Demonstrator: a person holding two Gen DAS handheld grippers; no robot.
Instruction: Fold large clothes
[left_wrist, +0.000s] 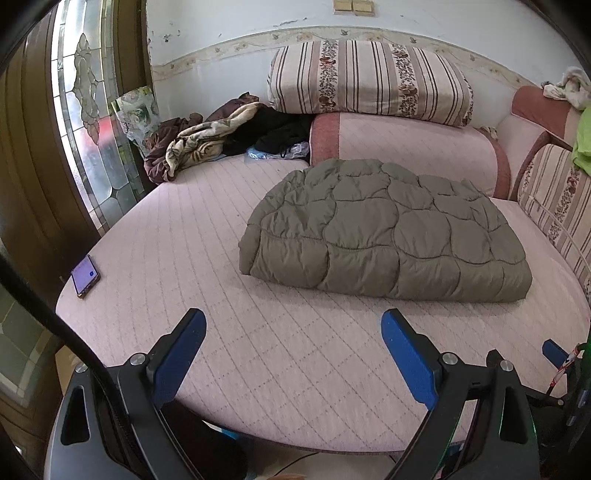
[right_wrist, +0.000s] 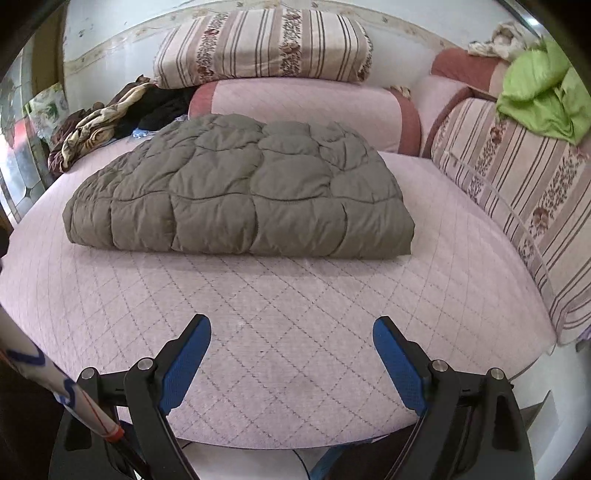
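Jacket (left_wrist: 388, 229): an olive, puffy quilted piece, stitched into rounded, scale-like pads, folded into a thick, roughly rectangular bundle with a rounded far end. It lies on the pink bed (left_wrist: 207, 236), toward the middle and right side, its near edge a plump fold. The bed cover is a matte fabric with a faint diamond-stitch grid.

Behind the jacket sits a pink bolster (left_wrist: 406, 144) with darker rose ends, and on top of it a striped, floral-banded pillow (left_wrist: 369, 81). A crumpled brown-and-cream blanket (left_wrist: 192, 144) lies in the far left corner. A phone (left_wrist: 85, 276) with a lit screen rests near the bed's left edge. A bright green cloth (right_wrist: 543, 96) drapes over the striped cushion at right.

The left gripper (left_wrist: 293, 354) is spread wide, its blue textured pads (left_wrist: 406, 354) holding nothing and hovering above bare bed cover, apart from the jacket. The right gripper (right_wrist: 291, 354) is likewise spread wide and empty, over the bed's near edge, short of the jacket.
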